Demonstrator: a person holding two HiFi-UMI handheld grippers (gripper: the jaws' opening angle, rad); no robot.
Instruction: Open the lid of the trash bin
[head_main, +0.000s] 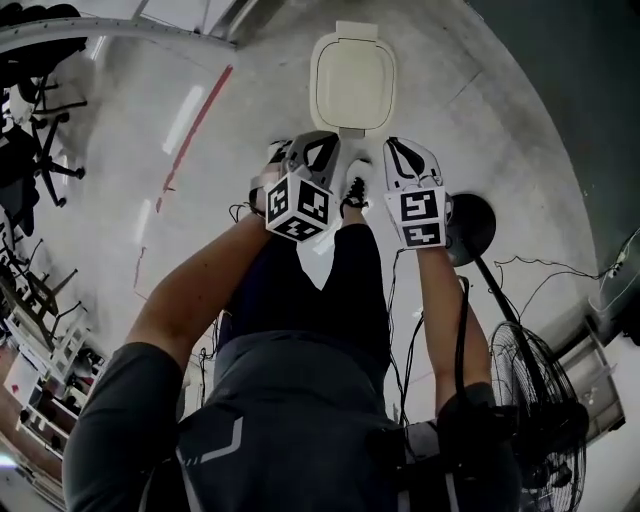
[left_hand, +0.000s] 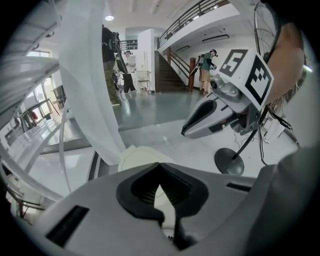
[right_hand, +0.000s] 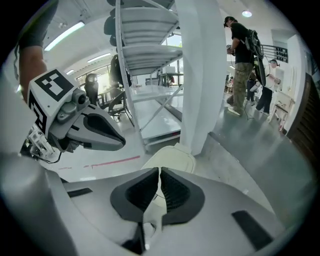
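Observation:
The trash bin (head_main: 352, 80) stands on the floor ahead of me, its cream lid down flat. My left gripper (head_main: 316, 140) and right gripper (head_main: 404, 145) hover side by side just short of the bin's near edge, both shut with nothing between the jaws. In the left gripper view the lid (left_hand: 137, 157) shows beyond the closed jaws of the left gripper (left_hand: 160, 167), with the right gripper (left_hand: 215, 112) to the right. In the right gripper view the lid (right_hand: 170, 159) lies past the right gripper (right_hand: 160, 171), and the left gripper (right_hand: 87, 129) is at the left.
A white pillar (left_hand: 90, 80) rises right behind the bin. A floor fan (head_main: 540, 400) with its round black base (head_main: 470, 228) stands at my right. A red floor line (head_main: 195, 120) and office chairs (head_main: 40, 120) are to the left. People stand far off (right_hand: 242, 60).

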